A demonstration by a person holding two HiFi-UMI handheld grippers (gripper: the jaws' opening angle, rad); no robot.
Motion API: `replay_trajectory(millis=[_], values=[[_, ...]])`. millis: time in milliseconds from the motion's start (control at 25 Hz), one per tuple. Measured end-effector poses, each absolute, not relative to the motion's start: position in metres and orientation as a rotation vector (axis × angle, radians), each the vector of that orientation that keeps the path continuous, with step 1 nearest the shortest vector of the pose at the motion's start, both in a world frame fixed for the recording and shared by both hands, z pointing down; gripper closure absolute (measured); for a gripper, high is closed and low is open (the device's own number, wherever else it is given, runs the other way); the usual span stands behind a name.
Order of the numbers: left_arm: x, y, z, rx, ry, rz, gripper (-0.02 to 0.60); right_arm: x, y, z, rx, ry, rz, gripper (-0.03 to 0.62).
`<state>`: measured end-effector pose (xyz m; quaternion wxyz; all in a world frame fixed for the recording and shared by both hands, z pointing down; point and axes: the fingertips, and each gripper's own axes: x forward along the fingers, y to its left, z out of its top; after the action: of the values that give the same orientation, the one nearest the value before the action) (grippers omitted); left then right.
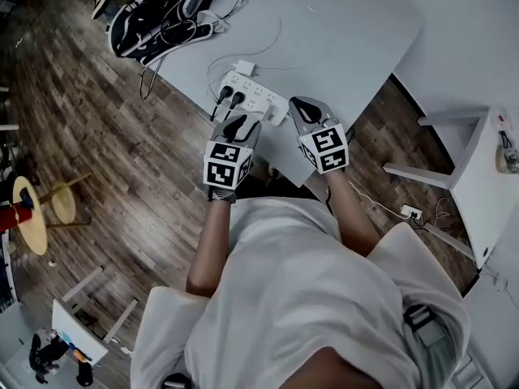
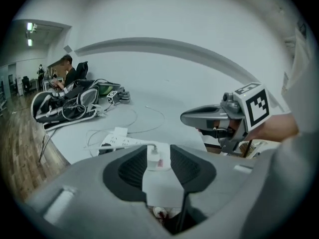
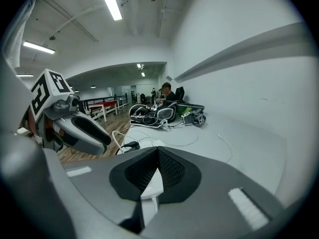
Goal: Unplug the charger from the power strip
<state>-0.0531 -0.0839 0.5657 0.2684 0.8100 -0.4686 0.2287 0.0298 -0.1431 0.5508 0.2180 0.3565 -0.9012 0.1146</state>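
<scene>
Now, small, white, boxy charger (image 2: 153, 159), upright

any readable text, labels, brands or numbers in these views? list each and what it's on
No text reads in any view.
Left gripper and right gripper: black-and-white square marker patterns only, no letters or digits.
Charger: a small reddish mark on its side, too blurred to read.
Power strip: no legible print at this size.

floor (image 1: 97, 152): dark wood planks | table (image 1: 349, 23): white | ceiling strip lights (image 3: 110, 1): lit | round stool (image 1: 34, 225), possibly
</scene>
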Motion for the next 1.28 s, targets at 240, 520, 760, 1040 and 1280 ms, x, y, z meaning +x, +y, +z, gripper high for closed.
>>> replay_trajectory(millis=[240,520,760,1040,1280], values=[[-0.050,-0.085,0.607,2.106,-1.227,0.649,0.396,0.028,-0.148,0.601,0.919,-2.414,0.387,0.591],[-0.042,-0.102,0.631,2.085,-1.204,0.677,0.376,0.029,-0.148,0.652,0.887,-2.324,0.504,0.592],[-0.035,-0.114,0.642,2.079,-1.203,0.693,0.374,0.026,-0.151,0.670,0.832,-2.284,0.467,0.591],[-0.030,-0.129,0.651,2.091,-1.213,0.709,0.376,0.025,-0.154,0.681,0.787,-2.251,0.464,0.591],[-0.024,-0.139,0.654,2.128,-1.243,0.735,0.416,0.026,-0.155,0.683,0.782,-2.270,0.523,0.591]])
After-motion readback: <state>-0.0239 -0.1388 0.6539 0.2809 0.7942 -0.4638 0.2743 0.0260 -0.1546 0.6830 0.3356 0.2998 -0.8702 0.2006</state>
